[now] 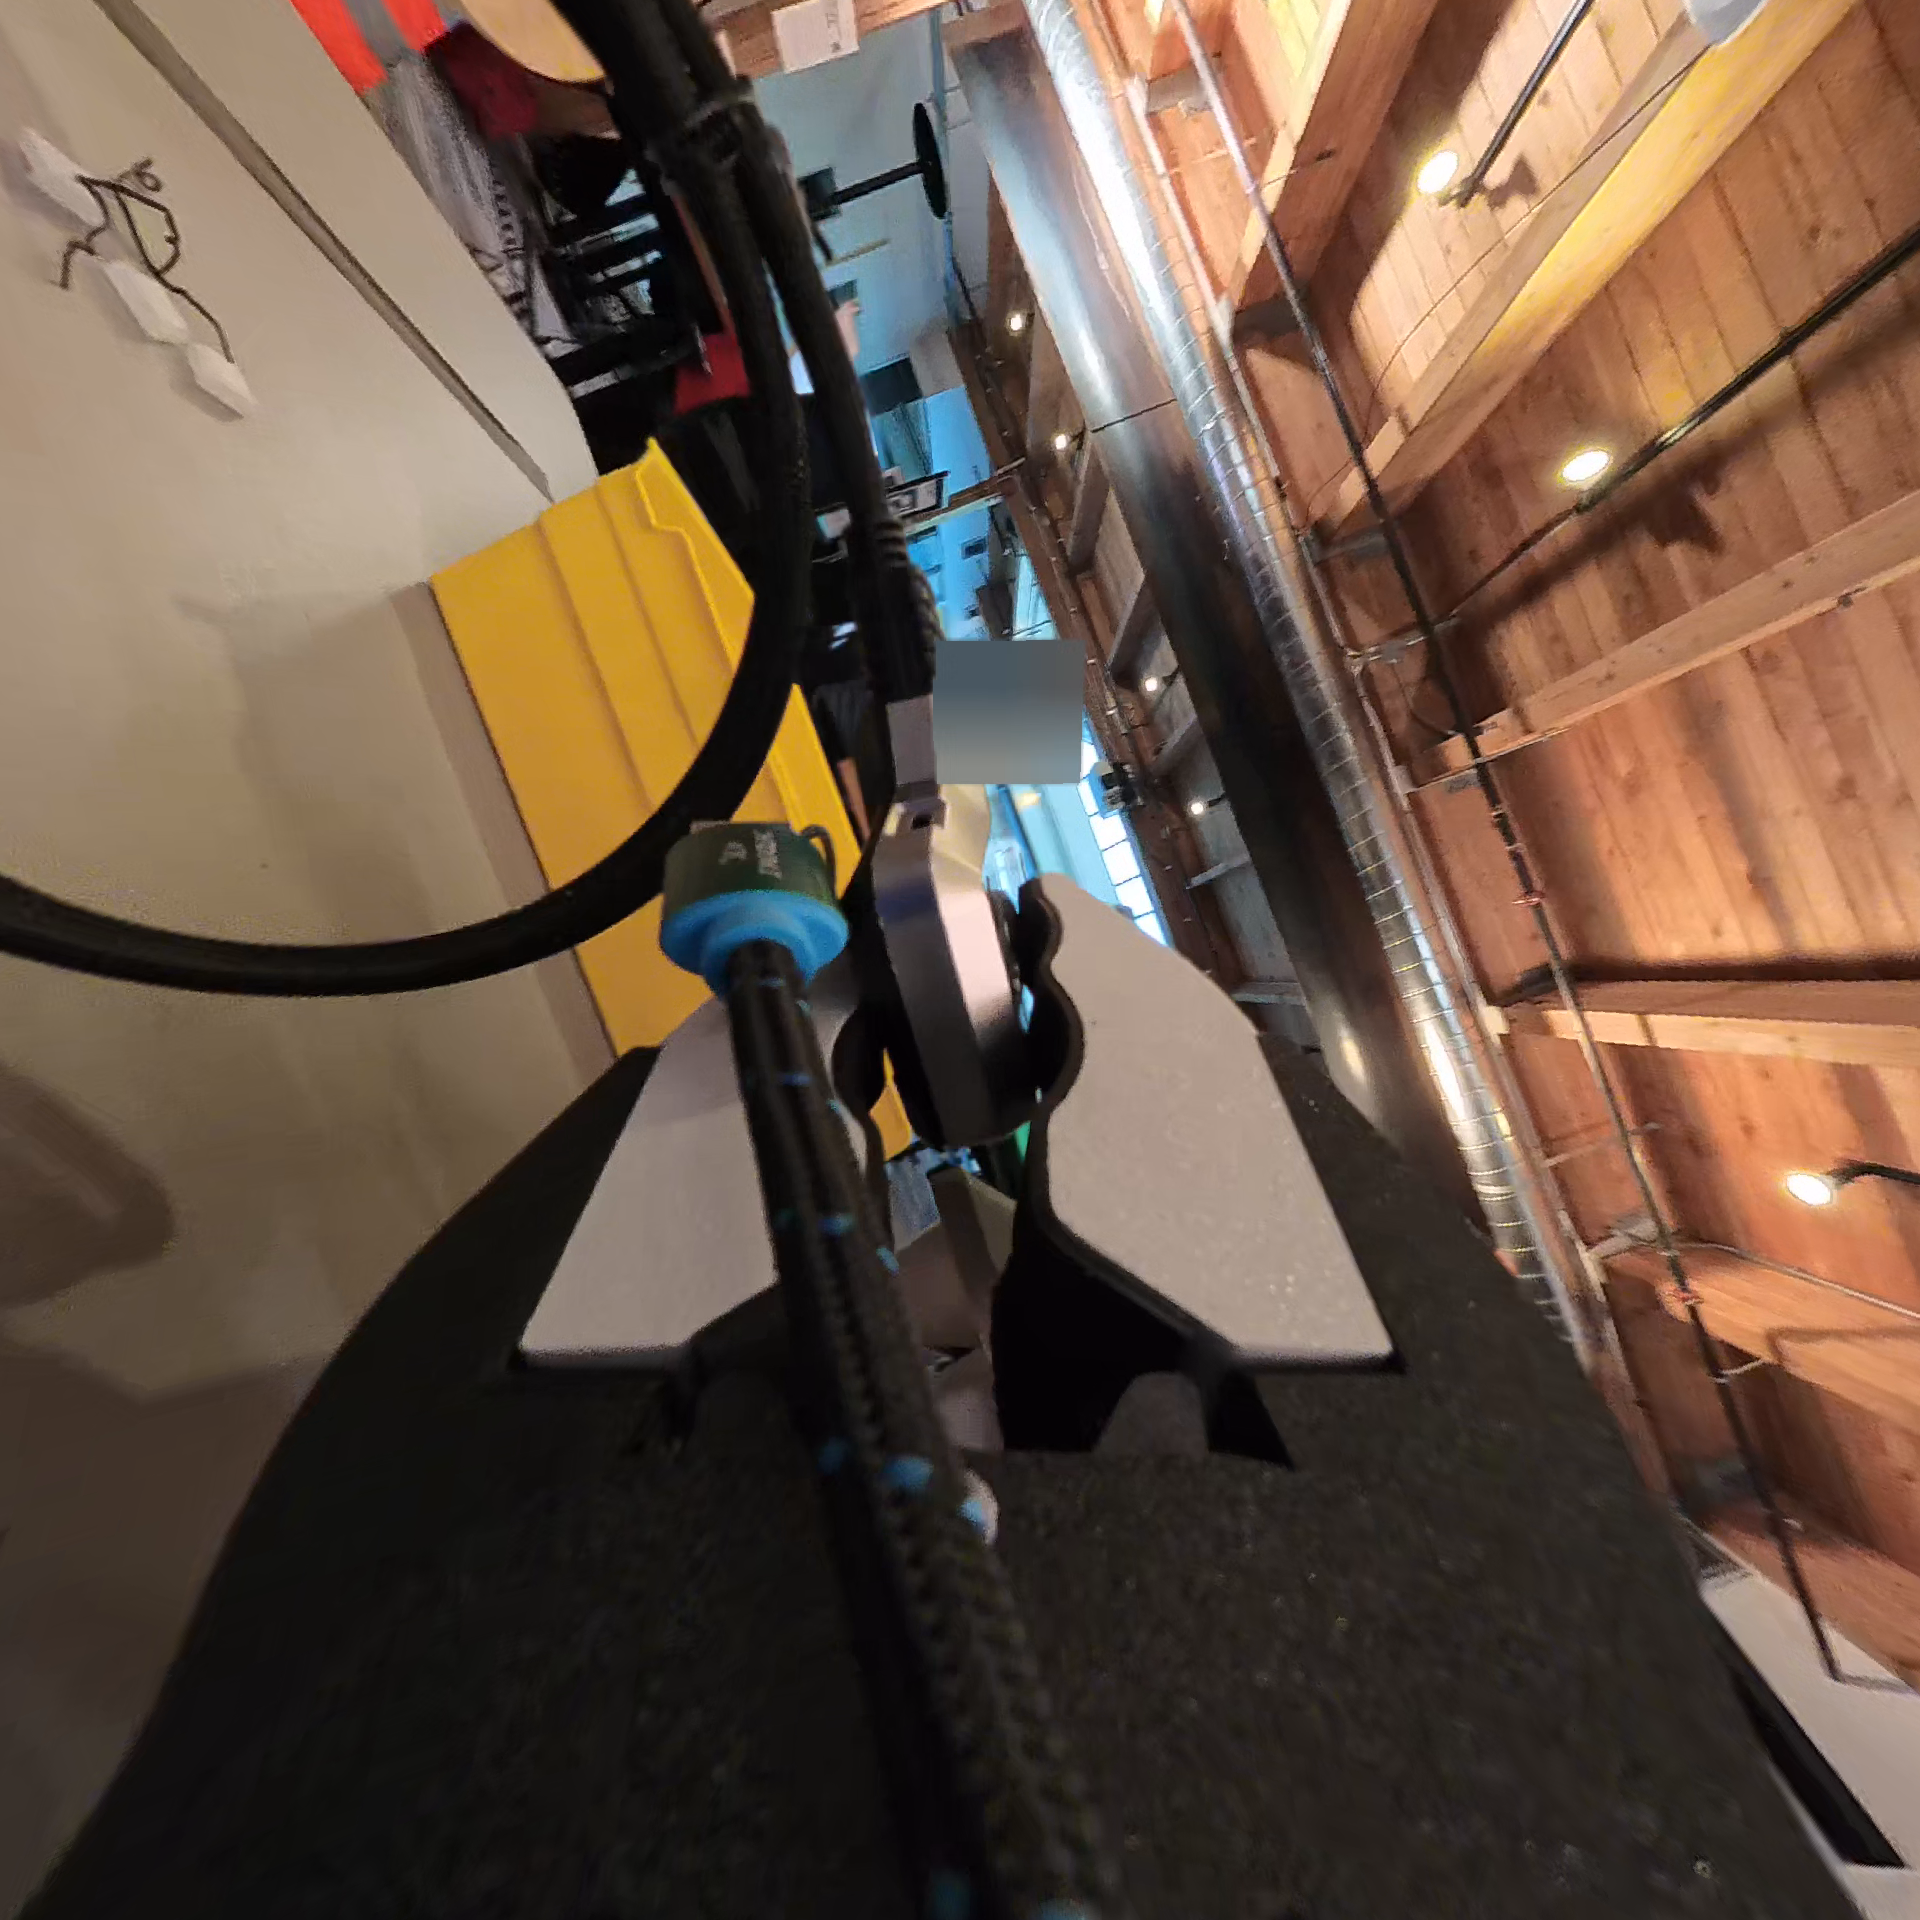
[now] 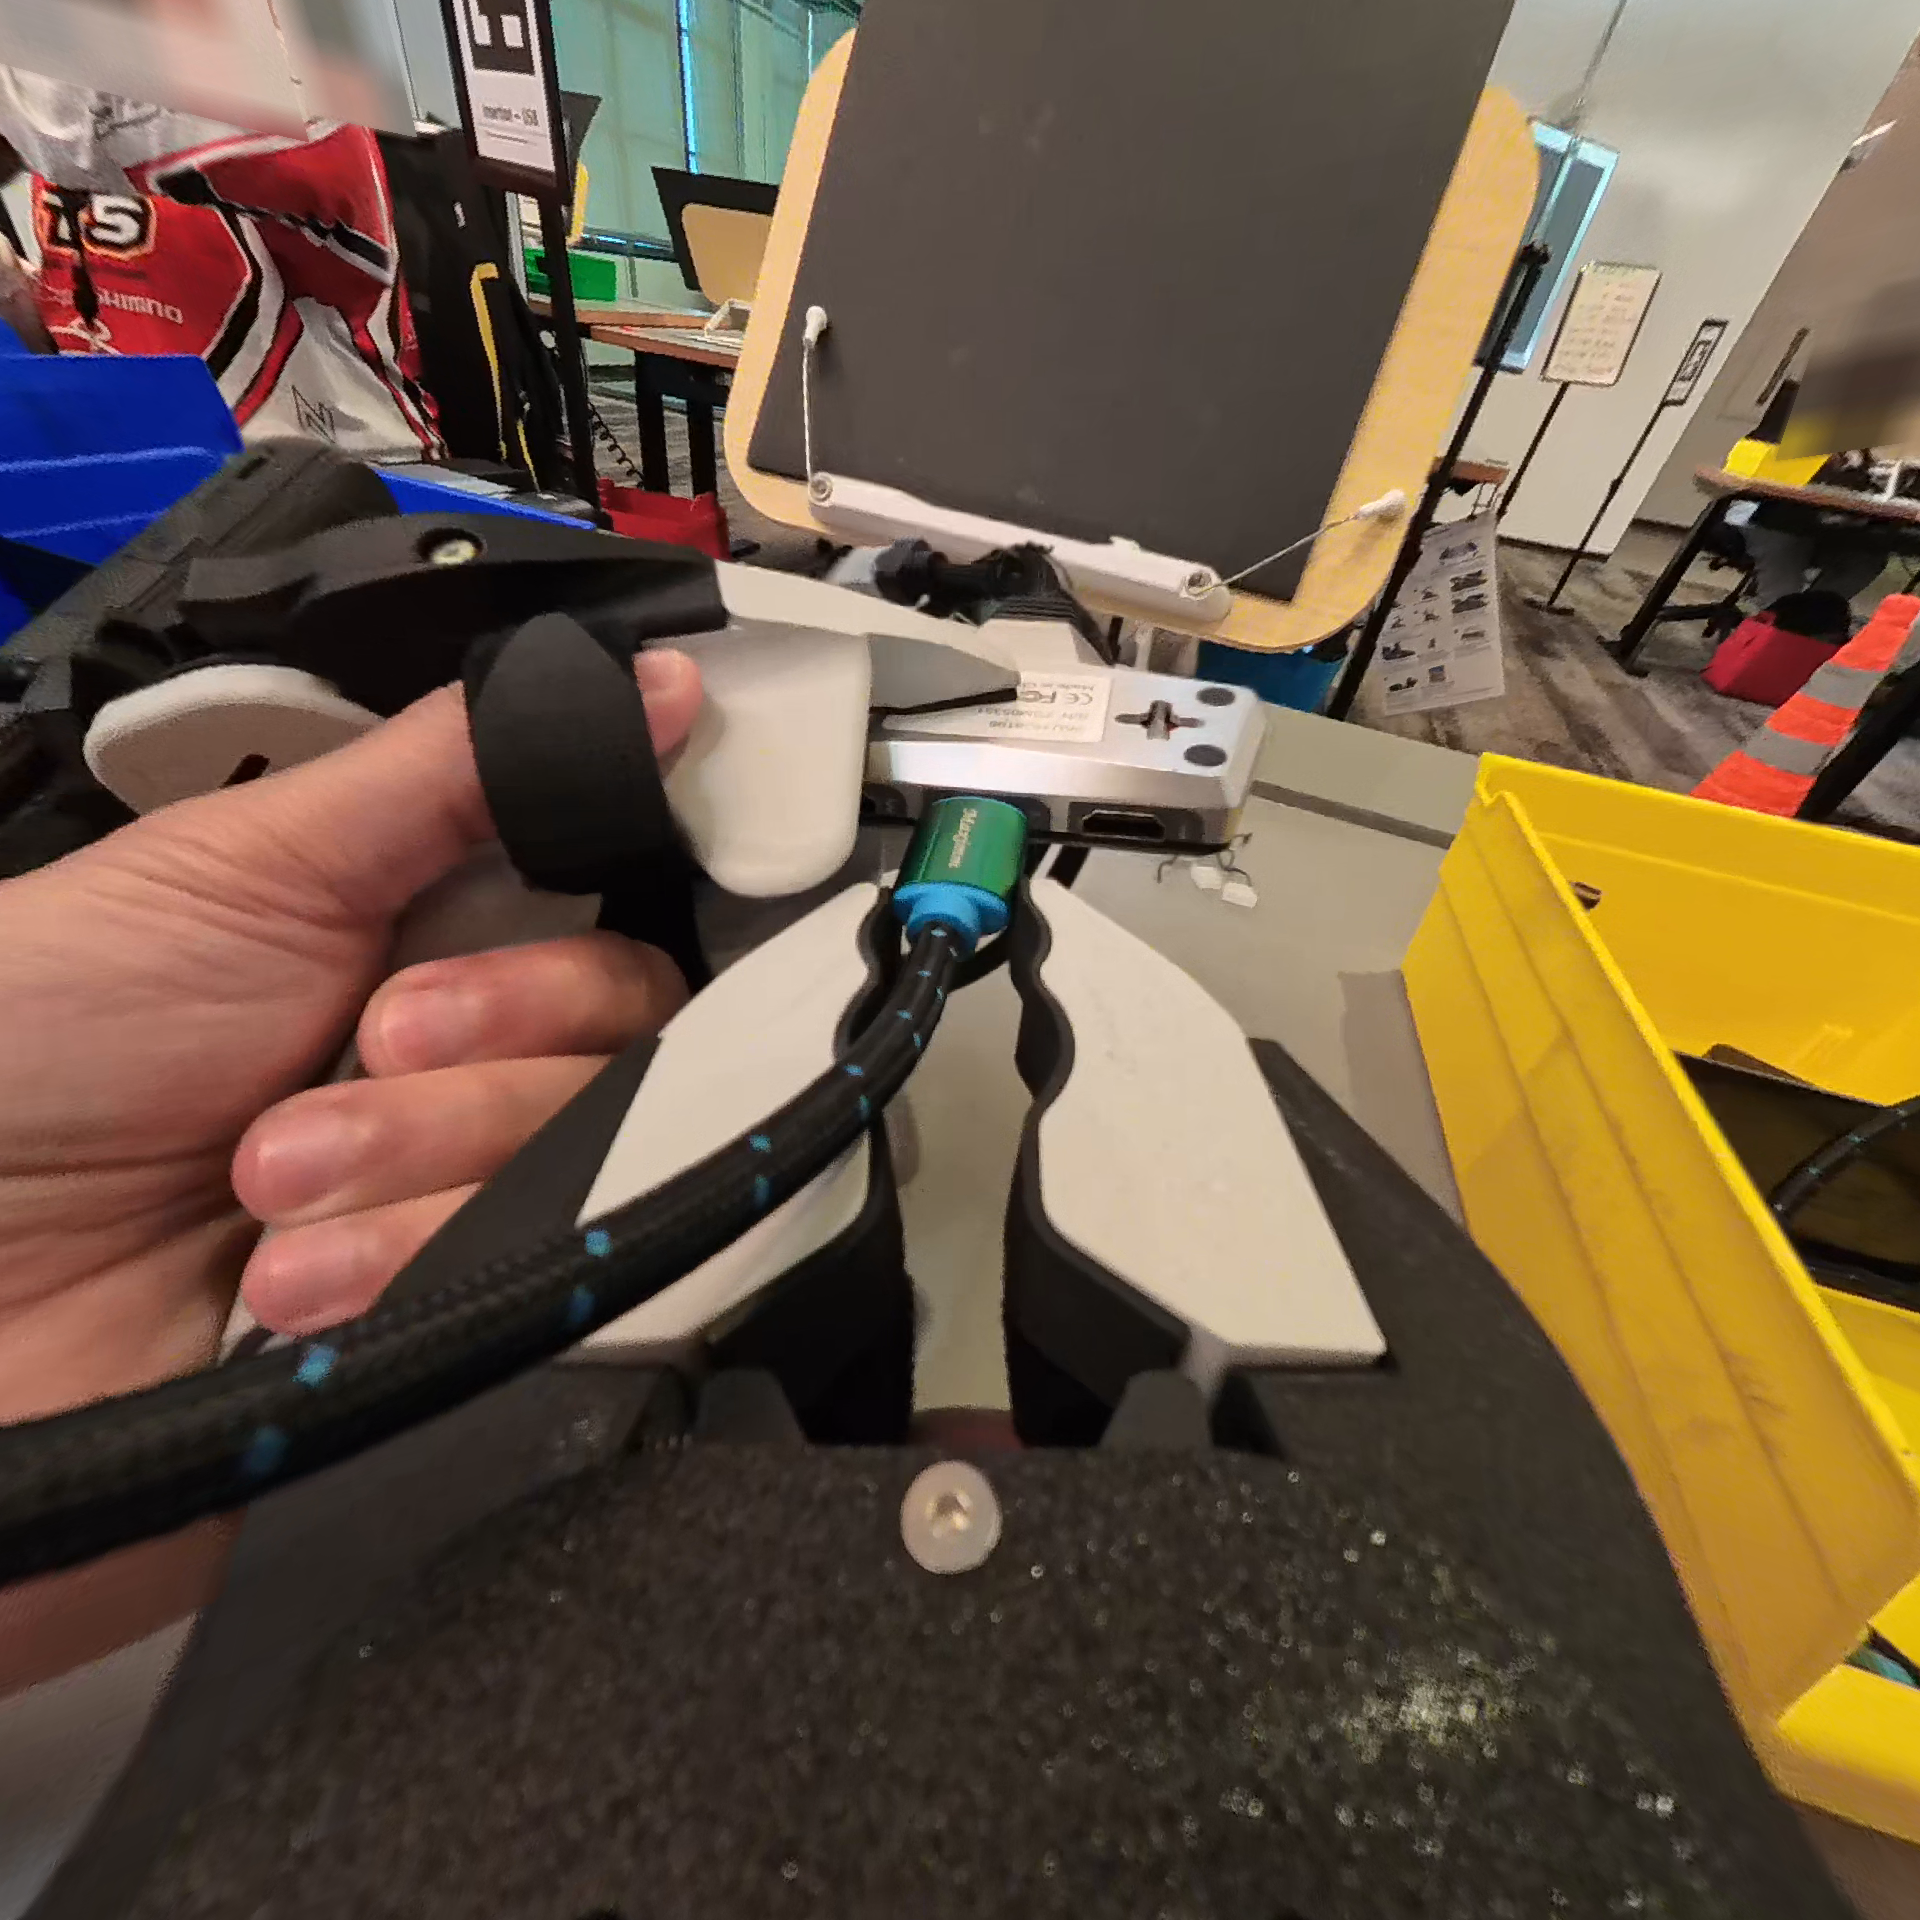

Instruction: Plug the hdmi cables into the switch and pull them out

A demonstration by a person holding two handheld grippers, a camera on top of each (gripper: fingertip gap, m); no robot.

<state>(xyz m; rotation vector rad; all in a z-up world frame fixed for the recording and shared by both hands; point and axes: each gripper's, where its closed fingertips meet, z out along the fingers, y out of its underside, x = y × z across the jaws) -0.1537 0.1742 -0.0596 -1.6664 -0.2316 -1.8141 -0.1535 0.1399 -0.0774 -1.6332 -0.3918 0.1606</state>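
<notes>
Left wrist view, rolled on its side: left gripper [image 1: 966, 1029] closed on the silver switch [image 1: 925, 966], pinching it edge-on between the pale fingers. Just beside, the green plug [image 1: 748, 862] of the braided hdmi cable [image 1: 831, 1299], running up over the left finger. Behind, a yellow bin [image 1: 623, 727] seen from outside; nothing of its contents shows here.

Right wrist view: right gripper [image 2: 945, 966] closed around the cable just behind the plug's blue collar, with the cable bending away over the left finger. Plug seated in a port on the near edge of the switch [image 2: 1143, 748]; next to it, an empty port [image 2: 1122, 824]. Switch held off the table by the other gripper, itself held in a hand [image 2: 364, 987].

Looks like the turn between plugging and pulling: seated, grip taken. Calls next for a straight pull back along the plug's axis, with the switch braced firmly and no sideways levering.

Yellow bin [image 2: 1558, 1039] at right: holds a dark cable loop [image 2: 1829, 1174]; the rest is too cut off to tell. Blue bin [image 2: 104, 447] at far left: contents hidden.
</notes>
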